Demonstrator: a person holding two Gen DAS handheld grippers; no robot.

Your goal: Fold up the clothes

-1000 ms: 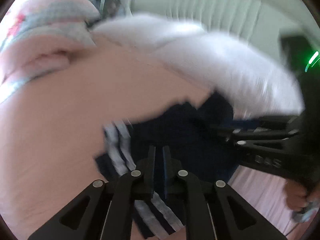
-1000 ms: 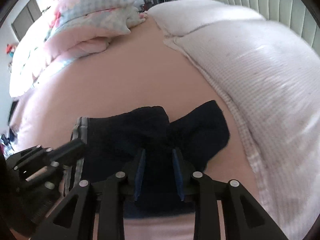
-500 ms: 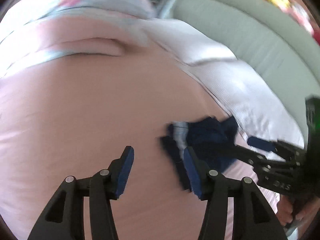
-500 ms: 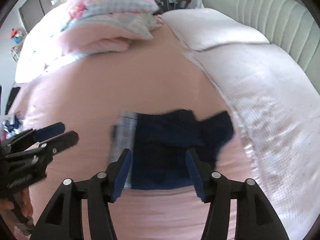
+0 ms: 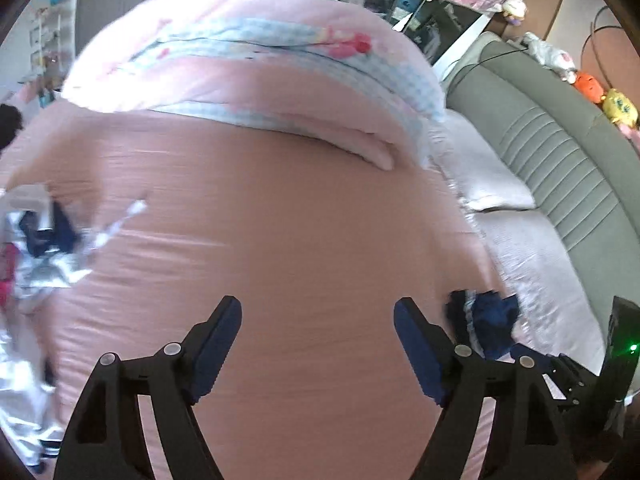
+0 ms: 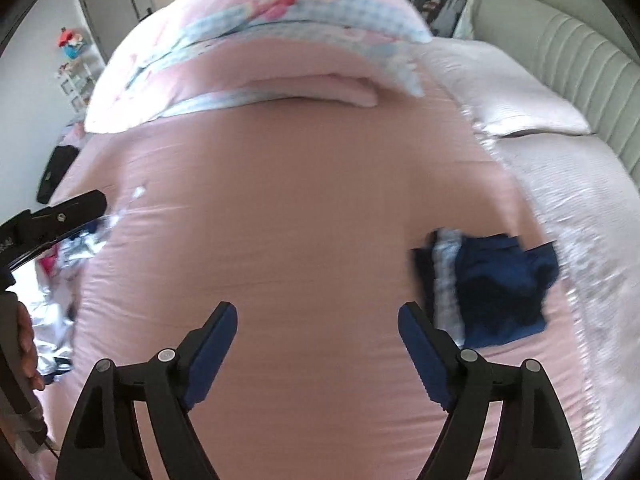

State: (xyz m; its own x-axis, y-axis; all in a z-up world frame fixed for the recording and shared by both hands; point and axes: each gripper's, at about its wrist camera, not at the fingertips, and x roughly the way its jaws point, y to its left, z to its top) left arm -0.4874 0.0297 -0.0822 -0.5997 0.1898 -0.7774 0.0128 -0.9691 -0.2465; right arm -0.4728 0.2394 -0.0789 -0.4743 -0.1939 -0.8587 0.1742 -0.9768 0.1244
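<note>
A folded navy garment with white stripes (image 6: 492, 284) lies on the pink bedsheet (image 6: 300, 208) at the right, next to the white blanket; it also shows in the left wrist view (image 5: 486, 320). A heap of unfolded clothes (image 5: 36, 248) lies at the bed's left edge, and shows in the right wrist view (image 6: 68, 256). My left gripper (image 5: 318, 340) is open and empty above the bare sheet. My right gripper (image 6: 318, 340) is open and empty, to the left of the folded garment. The left gripper's body (image 6: 52, 216) shows at the left in the right wrist view.
A folded pink and blue checked duvet (image 5: 260, 64) lies across the far end of the bed. A white blanket and pillow (image 6: 560, 184) run along the right side, with a grey padded headboard (image 5: 560, 160) behind. Soft toys (image 5: 600, 92) sit on the headboard.
Both grippers have let go of the navy garment, opened wide and pulled back and leftward. The garment now lies folded at the right of both views.
</note>
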